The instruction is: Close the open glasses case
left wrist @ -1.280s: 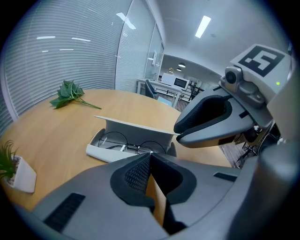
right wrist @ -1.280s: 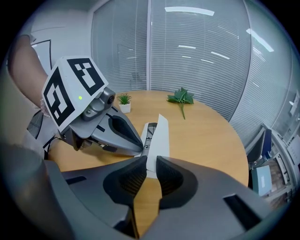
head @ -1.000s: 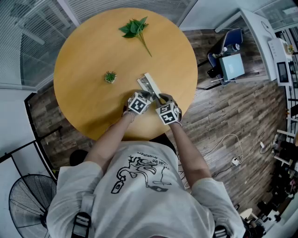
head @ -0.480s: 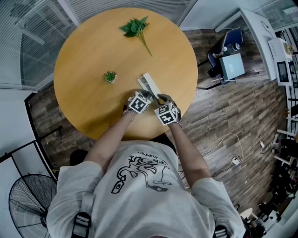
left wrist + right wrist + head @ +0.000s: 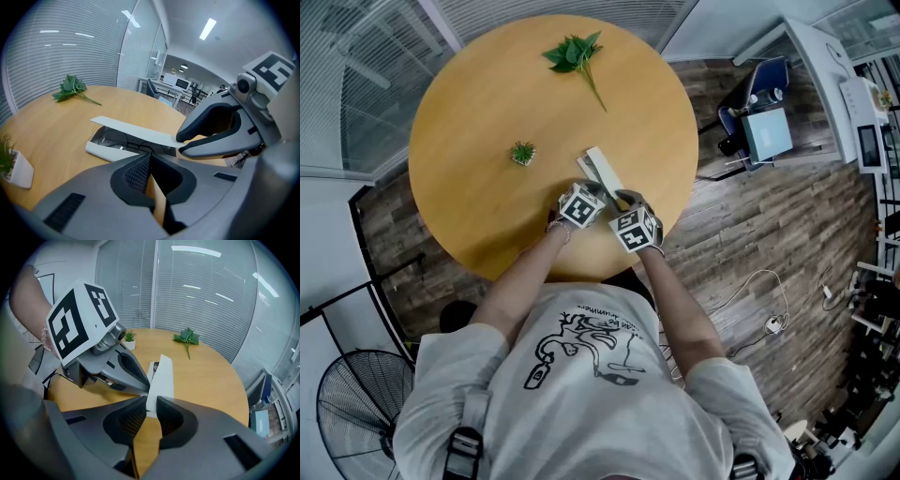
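My right claw (image 5: pixel 150 405) pinches the raised white lid (image 5: pixel 160 376) of the glasses case (image 5: pixel 600 171), open near the counter's (image 5: pixel 478 103) near right edge, with my left claw (image 5: pixel 151 163) just beside it, jaws pressed together on nothing.

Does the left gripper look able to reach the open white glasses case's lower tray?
Probably yes: the white tray lies just ahead of the left gripper with nothing between; the right gripper pinches only the white lid at its near end. Left tongs are together, so pushing only.
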